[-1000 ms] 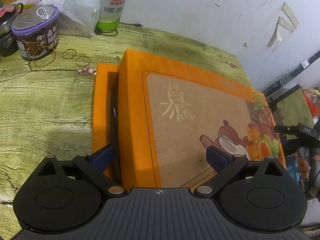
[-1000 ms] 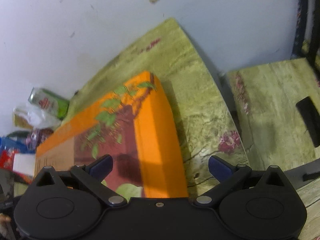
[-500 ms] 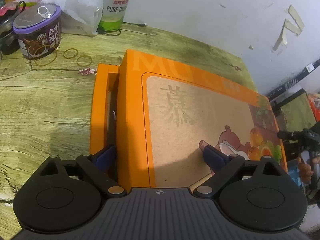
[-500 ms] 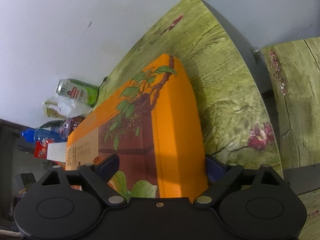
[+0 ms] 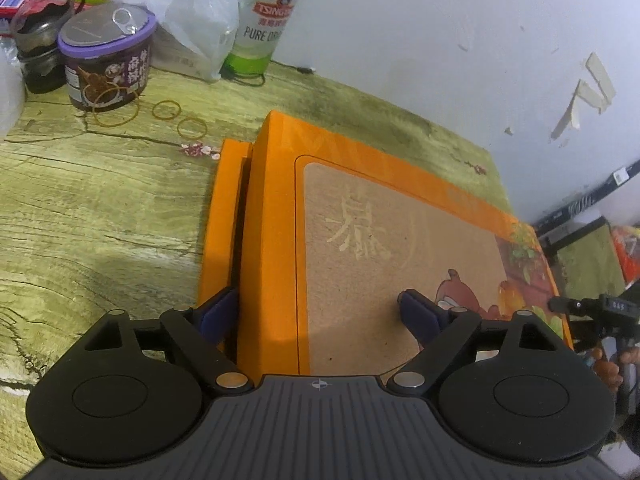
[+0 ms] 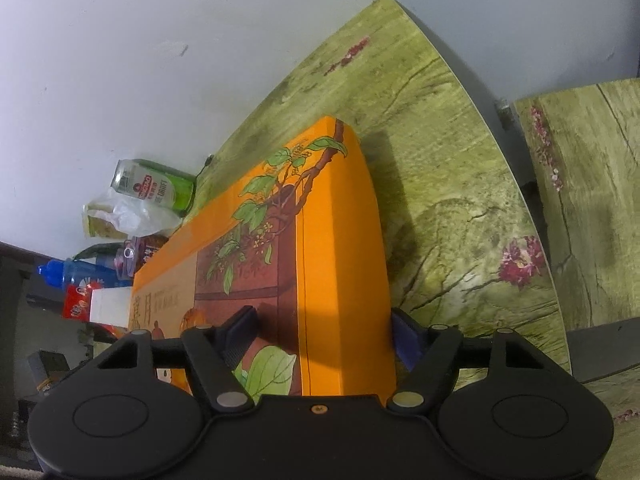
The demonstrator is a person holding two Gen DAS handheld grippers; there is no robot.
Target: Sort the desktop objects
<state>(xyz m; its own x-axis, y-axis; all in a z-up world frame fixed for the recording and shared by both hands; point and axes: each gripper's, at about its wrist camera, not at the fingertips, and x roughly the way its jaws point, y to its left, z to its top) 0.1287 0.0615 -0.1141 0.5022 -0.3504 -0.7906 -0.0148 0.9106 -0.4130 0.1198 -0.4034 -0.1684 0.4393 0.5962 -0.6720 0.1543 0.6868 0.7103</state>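
A large orange gift box lid (image 5: 276, 216) with a brown panel lies over its orange base (image 5: 222, 216), shifted so the base's left rim shows. My left gripper (image 5: 320, 316) straddles the lid's left edge, left finger in the gap between lid and base, right finger on the top panel, jaws wide. In the right wrist view the lid (image 6: 340, 248) shows its leafy end. My right gripper (image 6: 324, 336) straddles that right edge, one finger on top, one against the outer side. Whether either pair of pads presses the lid is unclear.
The green wood-grain table (image 5: 100, 208) holds a purple-lidded cup (image 5: 106, 68), rubber bands (image 5: 168, 114), a plastic bag (image 5: 188, 28) and a green beer can (image 5: 266, 20) by the white wall. A blue bottle (image 6: 76, 276) and red packet (image 6: 80, 302) lie left. A second tabletop (image 6: 588, 200) stands right.
Both grippers moved in onto the box lid's opposite edges and their jaws narrowed around them. The gap between lid and base at the left has narrowed.
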